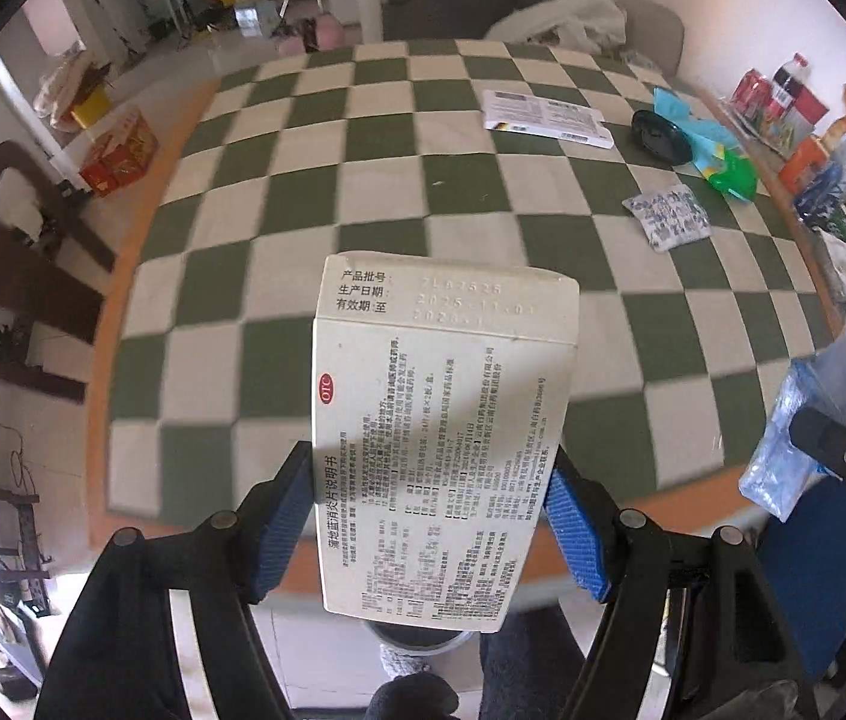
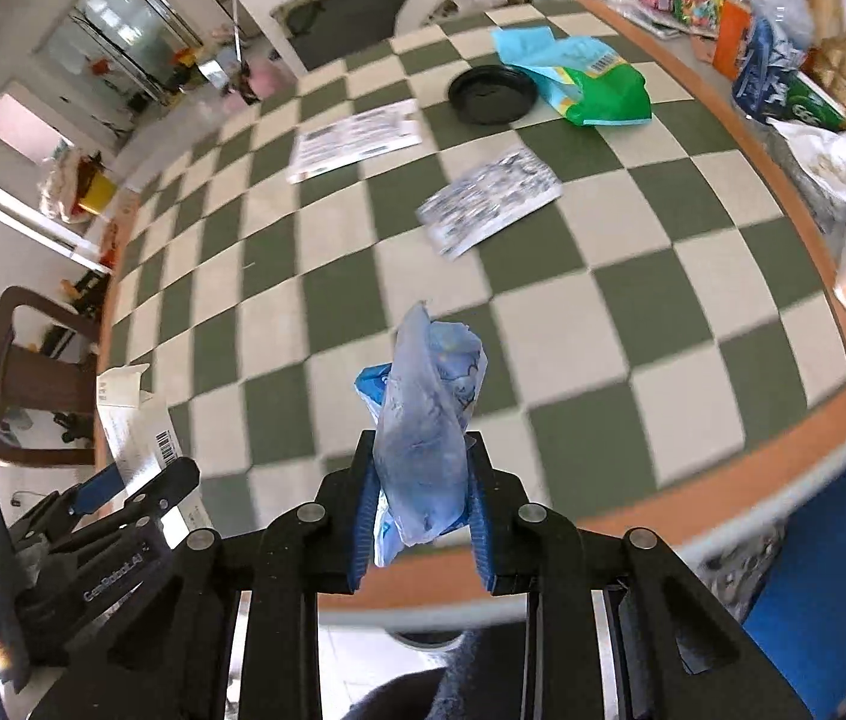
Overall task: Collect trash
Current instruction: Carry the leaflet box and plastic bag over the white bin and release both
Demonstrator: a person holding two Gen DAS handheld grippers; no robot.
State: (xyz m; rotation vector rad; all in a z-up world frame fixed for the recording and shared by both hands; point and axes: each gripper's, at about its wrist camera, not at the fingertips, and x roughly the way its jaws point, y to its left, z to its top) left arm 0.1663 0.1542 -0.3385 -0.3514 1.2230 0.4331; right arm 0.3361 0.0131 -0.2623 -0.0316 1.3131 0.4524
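My left gripper (image 1: 429, 462) is shut on a cream medicine box (image 1: 441, 420) printed with black text, held above the near edge of the green-and-white checkered table (image 1: 363, 180). The right gripper (image 2: 420, 441) is shut on a crumpled pale blue plastic wrapper (image 2: 429, 408) that sticks up past its blue pads. Each view also catches the other hand's load: the blue wrapper (image 1: 783, 450) at the right, the box (image 2: 135, 420) at the left. On the far table lie a white printed sheet (image 2: 357, 138), a black lid (image 2: 492, 95), a green-and-blue bag (image 2: 585, 84) and a patterned packet (image 2: 489, 207).
Cans, bottles and food packets (image 1: 813, 138) crowd the table's right edge. A brown chair (image 1: 9, 240) stands on the left and a blue seat (image 1: 813, 570) on the right. A round grey rim (image 1: 417, 639) shows on the floor below the near table edge.
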